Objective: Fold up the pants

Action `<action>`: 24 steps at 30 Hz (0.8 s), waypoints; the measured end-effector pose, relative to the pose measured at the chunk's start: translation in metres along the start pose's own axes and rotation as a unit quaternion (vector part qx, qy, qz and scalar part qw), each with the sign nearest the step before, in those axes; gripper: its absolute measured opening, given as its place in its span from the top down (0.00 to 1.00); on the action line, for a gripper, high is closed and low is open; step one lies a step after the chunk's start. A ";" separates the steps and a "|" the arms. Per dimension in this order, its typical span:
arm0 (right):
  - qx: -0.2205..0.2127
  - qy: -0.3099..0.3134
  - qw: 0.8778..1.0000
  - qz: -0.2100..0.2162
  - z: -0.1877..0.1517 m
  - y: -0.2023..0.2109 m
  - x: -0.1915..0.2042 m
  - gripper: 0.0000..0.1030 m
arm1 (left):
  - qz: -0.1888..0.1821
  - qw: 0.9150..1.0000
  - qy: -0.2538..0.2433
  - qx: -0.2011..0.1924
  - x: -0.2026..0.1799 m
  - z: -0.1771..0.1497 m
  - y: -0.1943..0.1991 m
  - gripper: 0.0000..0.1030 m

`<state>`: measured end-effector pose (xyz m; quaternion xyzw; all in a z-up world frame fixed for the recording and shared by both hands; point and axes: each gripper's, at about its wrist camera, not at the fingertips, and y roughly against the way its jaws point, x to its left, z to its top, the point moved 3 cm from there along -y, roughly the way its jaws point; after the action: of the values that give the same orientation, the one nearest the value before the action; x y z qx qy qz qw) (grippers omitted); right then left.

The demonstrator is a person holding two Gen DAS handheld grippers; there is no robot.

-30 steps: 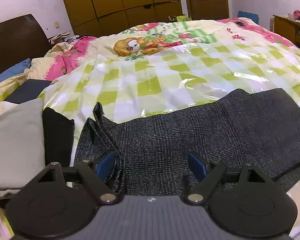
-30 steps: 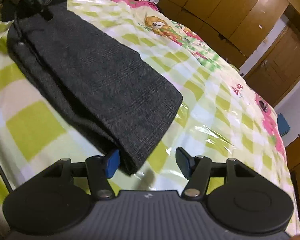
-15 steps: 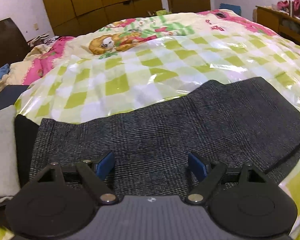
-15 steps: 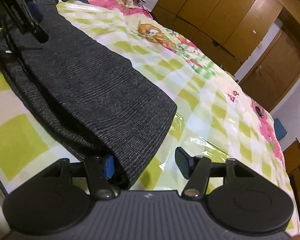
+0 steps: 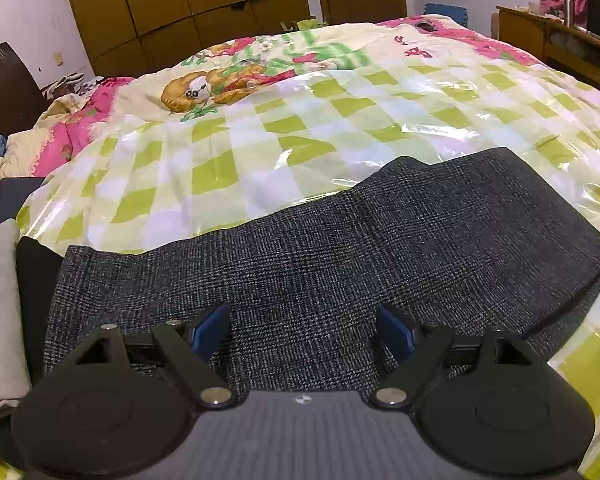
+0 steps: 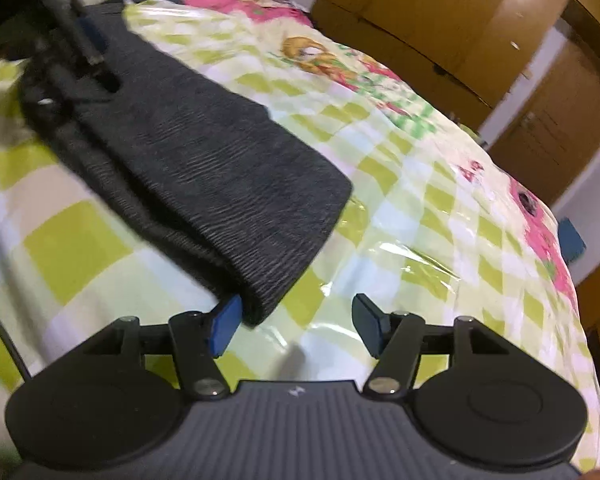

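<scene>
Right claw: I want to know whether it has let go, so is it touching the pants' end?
Cannot tell. In the right wrist view the right claw is open, its left pad at the pants corner; no plain gap or contact shows.

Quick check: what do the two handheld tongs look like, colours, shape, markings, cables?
Both match. The left tongs and right tongs have matte black bodies with a ribbed grey centre panel carrying a small white logo, two round black discs at the sides, black angled link arms with silver pivot screws, and blue pads on the fingertips. A thin dark cable runs at the right view's left edge. No hands or sleeves visible.
</scene>
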<state>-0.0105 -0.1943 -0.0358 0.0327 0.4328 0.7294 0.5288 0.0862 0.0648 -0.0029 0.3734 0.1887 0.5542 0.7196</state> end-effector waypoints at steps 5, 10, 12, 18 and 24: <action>0.002 -0.016 1.000 0.002 0.001 -0.013 -0.004 0.39 | -0.001 1.000 0.012 0.010 0.000 -0.003 -0.005 0.10; -0.009 0.023 1.000 0.005 0.002 -0.016 0.012 0.38 | -0.005 1.000 0.004 0.009 -0.004 -0.002 -0.005 0.10; -0.015 0.006 1.000 -0.002 0.005 -0.017 0.009 0.38 | -0.007 1.000 0.006 0.010 -0.003 -0.002 -0.006 0.10; -0.010 -0.006 0.999 -0.042 0.007 -0.028 0.003 0.32 | -0.011 1.000 0.008 0.012 -0.005 -0.003 -0.009 0.10; -0.006 -0.012 0.999 -0.043 0.007 -0.031 0.000 0.31 | -0.017 1.000 -0.001 0.016 -0.011 -0.004 -0.012 0.10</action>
<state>0.0154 -0.1879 -0.0520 0.0197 0.4226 0.7081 0.5654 0.0879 0.0548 -0.0162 0.3819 0.2030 0.5384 0.7232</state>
